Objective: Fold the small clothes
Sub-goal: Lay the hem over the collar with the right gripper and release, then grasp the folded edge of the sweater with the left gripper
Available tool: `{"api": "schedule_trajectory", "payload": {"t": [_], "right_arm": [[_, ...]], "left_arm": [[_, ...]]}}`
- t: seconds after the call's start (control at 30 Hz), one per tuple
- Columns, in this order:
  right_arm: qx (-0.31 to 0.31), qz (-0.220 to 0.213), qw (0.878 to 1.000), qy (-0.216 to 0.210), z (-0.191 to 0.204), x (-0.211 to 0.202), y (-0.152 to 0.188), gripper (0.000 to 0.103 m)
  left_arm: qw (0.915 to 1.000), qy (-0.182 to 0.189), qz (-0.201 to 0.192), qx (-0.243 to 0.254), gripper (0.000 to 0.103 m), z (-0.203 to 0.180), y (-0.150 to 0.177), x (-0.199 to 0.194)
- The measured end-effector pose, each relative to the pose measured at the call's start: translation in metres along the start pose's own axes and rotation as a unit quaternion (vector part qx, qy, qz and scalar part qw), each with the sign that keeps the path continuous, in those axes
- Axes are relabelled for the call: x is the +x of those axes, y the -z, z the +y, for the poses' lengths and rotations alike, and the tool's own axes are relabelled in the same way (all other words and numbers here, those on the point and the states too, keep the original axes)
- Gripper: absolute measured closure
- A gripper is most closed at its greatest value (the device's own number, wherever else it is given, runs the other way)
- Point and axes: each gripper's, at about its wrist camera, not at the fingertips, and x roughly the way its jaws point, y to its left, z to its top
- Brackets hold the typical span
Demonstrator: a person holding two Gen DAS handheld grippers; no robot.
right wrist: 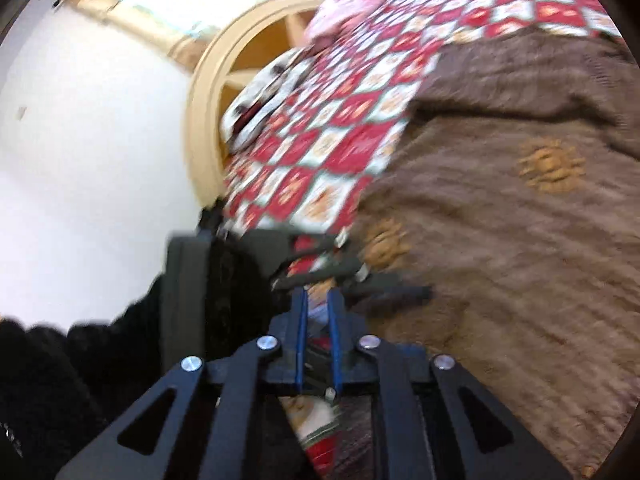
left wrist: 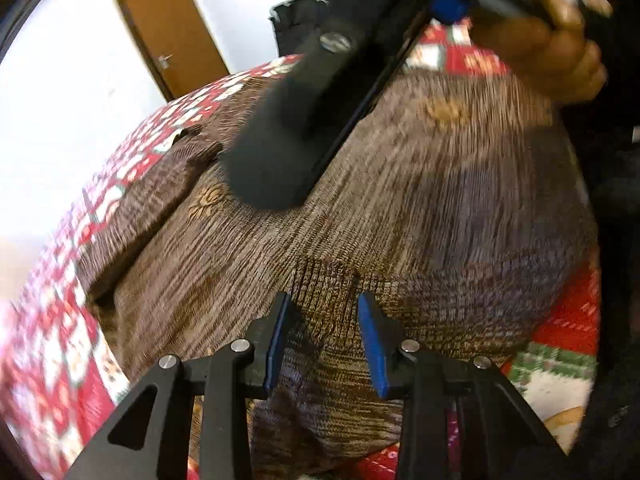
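Two tools | left (left wrist: 324, 308) apart over brown sweater (left wrist: 440, 208) | right (right wrist: 318, 304) apart

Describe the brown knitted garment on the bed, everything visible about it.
The brown knitted garment looks like ribbed wool, mottled brown with orange-gold motifs scattered over it. It lies spread across the red and white patterned quilt, with one flap folded over near its far edge. A darker ribbed band of it sits between the open blue fingers of the left gripper. The right gripper hovers near its edge, fingers narrowly apart. Motion blur hides finer detail.
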Motion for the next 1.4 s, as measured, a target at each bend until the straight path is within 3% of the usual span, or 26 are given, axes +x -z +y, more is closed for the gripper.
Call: {"api": "schedule_trajectory", "payload": {"t": [0.07, 0.17, 0.27, 0.47, 0.53, 0.6, 0.67, 0.77, 0.87, 1.07, 1.17, 1.27, 1.37, 1.4], "right_arm": [[0.013, -0.022, 1.0, 0.013, -0.007, -0.013, 0.001, 0.087], [0.021, -0.036, 0.999, 0.023, -0.016, -0.03, 0.005, 0.087], [0.033, -0.053, 0.997, 0.038, -0.023, -0.047, 0.013, 0.087], [0.052, -0.091, 0.993, 0.061, -0.03, -0.08, 0.025, 0.087], [0.059, -0.105, 0.99, 0.07, -0.032, -0.092, 0.027, 0.087], [0.064, -0.121, 0.988, 0.075, -0.033, -0.102, 0.028, 0.087], [0.071, -0.136, 0.985, 0.078, -0.036, -0.111, 0.029, 0.087], [0.084, -0.15, 0.982, 0.077, -0.043, -0.116, 0.029, 0.087], [0.09, -0.15, 0.982, 0.076, -0.045, -0.113, 0.029, 0.087], [0.098, -0.162, 0.978, 0.093, -0.049, -0.122, 0.035, 0.087], [0.103, -0.179, 0.973, 0.104, -0.052, -0.138, 0.039, 0.087], [0.107, -0.203, 0.965, 0.125, -0.054, -0.163, 0.044, 0.087], [0.118, -0.227, 0.956, 0.144, -0.061, -0.188, 0.049, 0.087], [0.126, -0.239, 0.951, 0.153, -0.063, -0.199, 0.052, 0.087]], "left_arm": [[0.9993, 0.023, 0.007, -0.028, 0.062, 0.008, 0.001, -0.003], [0.9982, 0.026, 0.021, -0.05, 0.026, 0.015, 0.001, -0.002], [0.9984, 0.013, 0.041, -0.037, 0.024, 0.015, 0.003, 0.01], [0.9979, 0.022, 0.034, -0.05, 0.023, 0.016, -0.003, 0.02], [0.9983, 0.025, 0.035, -0.038, 0.036, 0.012, -0.001, 0.015], [0.9984, 0.032, 0.033, -0.031, 0.059, 0.004, -0.001, 0.009], [0.9984, 0.03, 0.034, -0.033, 0.07, 0.002, 0.001, 0.008], [0.9981, 0.02, 0.035, -0.046, 0.077, -0.003, 0.002, 0.001], [0.9966, 0.004, 0.023, -0.079, 0.093, 0.004, 0.002, -0.006], [0.9888, -0.006, -0.018, -0.148, 0.096, 0.014, -0.001, -0.019], [0.9808, -0.034, -0.045, -0.187, 0.096, 0.023, -0.008, -0.033], [0.9628, -0.061, -0.064, -0.255, 0.096, 0.051, -0.012, -0.047], [0.9311, -0.093, -0.077, -0.344, 0.096, 0.096, -0.009, -0.052], [0.9152, -0.116, -0.071, -0.38, 0.096, 0.115, -0.005, -0.049]]}}
